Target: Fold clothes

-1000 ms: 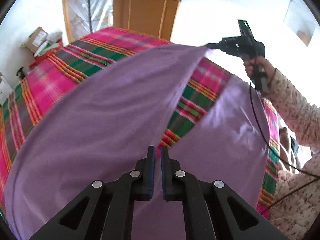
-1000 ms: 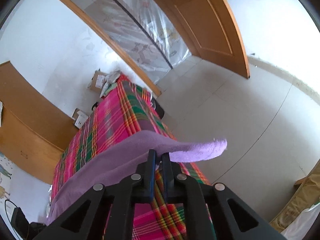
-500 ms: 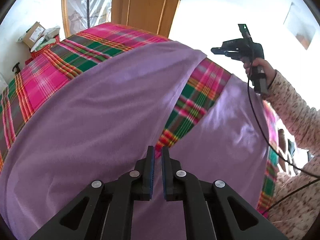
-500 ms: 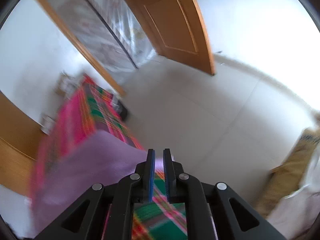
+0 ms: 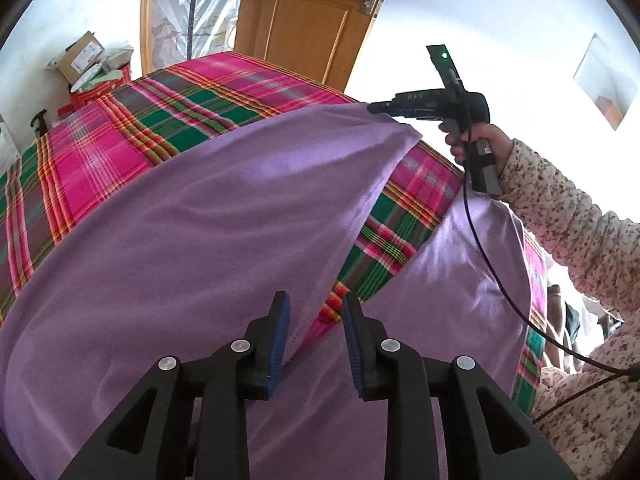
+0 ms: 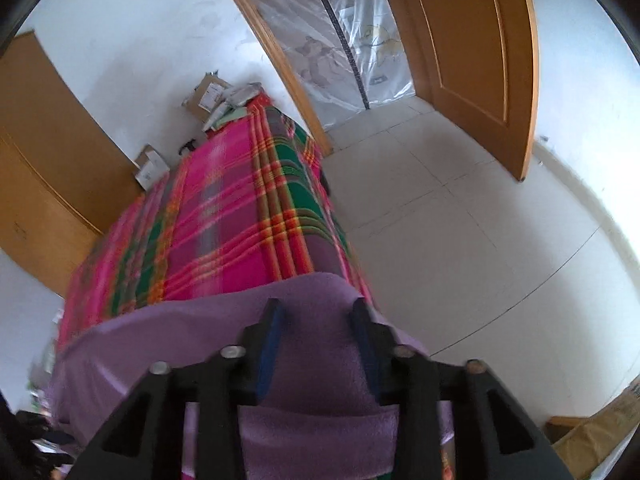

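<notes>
My left gripper [image 5: 314,336] hangs over the garment [image 5: 180,240], which lies spread on the blanket [image 5: 100,152] covering the bed. Its folded-over edge runs between the jaws (touching neither pad). My right gripper [image 5: 380,109] sits at the garment's far corner. Boxes [image 6: 206,96] stand beyond the bed; the door [image 6: 472,48] is behind.

Matt purple cloth garment [image 5: 200,240] on woven plaid blanket [image 5: 100,152].

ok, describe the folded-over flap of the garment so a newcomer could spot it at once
Start at the bed with the pink and green plaid blanket. A purple garment lies spread across its near end. The flap is the larger purple panel, left of the diagonal strip of bare plaid; its stitched hem runs along that strip, from the left gripper up to the flap's far corner.
</notes>
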`<state>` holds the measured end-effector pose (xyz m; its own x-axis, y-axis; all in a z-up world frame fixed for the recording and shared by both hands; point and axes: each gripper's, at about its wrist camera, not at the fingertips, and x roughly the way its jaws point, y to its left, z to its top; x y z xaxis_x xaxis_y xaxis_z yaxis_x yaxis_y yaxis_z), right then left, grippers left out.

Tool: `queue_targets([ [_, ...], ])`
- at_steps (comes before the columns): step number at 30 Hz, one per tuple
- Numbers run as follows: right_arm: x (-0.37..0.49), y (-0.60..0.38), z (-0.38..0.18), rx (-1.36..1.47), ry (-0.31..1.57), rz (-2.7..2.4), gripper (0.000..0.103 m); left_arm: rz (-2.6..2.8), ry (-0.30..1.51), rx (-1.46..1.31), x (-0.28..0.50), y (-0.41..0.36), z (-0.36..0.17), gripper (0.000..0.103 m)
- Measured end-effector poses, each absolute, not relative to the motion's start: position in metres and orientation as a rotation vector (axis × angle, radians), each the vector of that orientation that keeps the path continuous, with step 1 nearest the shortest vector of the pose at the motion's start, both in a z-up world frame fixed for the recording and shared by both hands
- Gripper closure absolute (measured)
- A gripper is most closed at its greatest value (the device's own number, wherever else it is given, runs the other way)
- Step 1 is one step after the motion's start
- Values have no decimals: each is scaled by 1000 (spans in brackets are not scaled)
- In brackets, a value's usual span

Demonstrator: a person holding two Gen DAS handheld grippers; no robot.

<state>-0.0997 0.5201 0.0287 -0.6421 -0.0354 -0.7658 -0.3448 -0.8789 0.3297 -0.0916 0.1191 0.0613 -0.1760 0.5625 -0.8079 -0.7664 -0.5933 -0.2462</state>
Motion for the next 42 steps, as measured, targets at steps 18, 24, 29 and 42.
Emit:
queue_targets([
  [18, -128, 532, 32, -1207, 556, 2567, 102, 1846, 285, -1234, -103, 127, 38, 74],
  [24, -123, 534, 29, -1247, 561, 2555, 100, 1870, 277, -1230, -103, 126, 45, 74],
  [29, -107, 511, 61, -1224, 454, 2646, 75, 1917, 263, -1204, -94, 117, 60, 62],
  [42, -33, 391, 140, -1226, 424, 2936, 39, 2174, 121, -1187, -43, 34, 99, 44],
])
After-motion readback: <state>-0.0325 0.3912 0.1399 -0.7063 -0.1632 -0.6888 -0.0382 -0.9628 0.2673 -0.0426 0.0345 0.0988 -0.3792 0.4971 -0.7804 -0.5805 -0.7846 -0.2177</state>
